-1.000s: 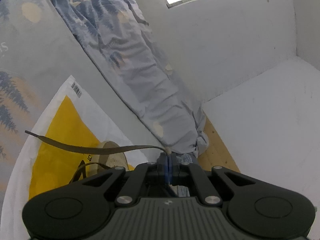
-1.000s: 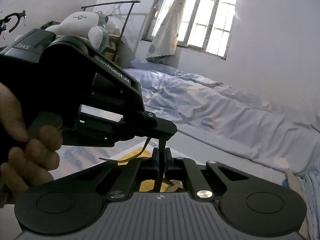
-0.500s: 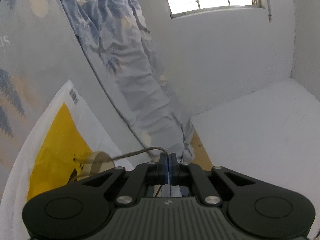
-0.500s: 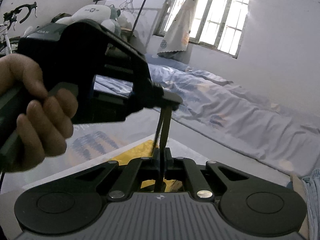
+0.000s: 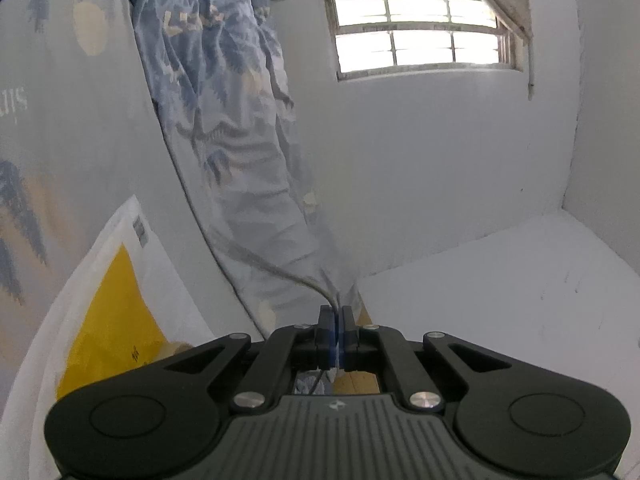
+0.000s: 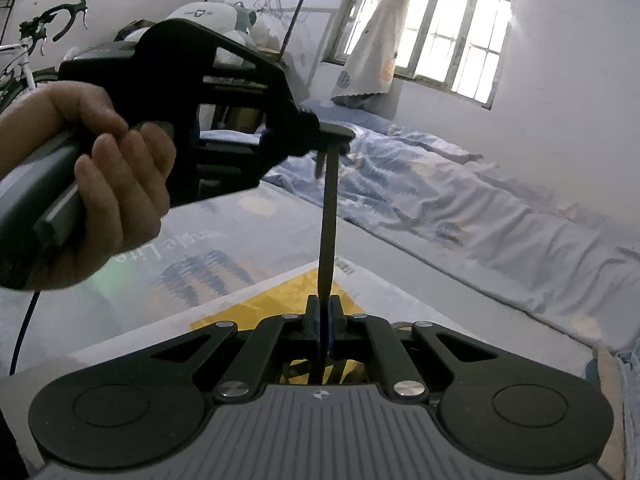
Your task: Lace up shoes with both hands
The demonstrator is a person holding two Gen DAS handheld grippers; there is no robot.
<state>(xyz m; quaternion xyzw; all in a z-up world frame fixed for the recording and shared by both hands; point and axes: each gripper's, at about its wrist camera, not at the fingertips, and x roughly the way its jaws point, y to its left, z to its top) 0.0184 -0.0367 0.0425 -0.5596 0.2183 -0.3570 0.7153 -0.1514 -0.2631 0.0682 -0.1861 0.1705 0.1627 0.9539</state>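
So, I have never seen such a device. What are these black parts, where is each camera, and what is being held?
No robot here: a person holds a hand-held gripper in each hand, and a camera on each looks along its fingers. In the left view, the left gripper is shut on a shoelace. In the right view, the right gripper pinches the same dark lace, stretched up to the left gripper, which the person's left hand holds. Below lies a white and yellow bag on a bed. The shoe is mostly hidden.
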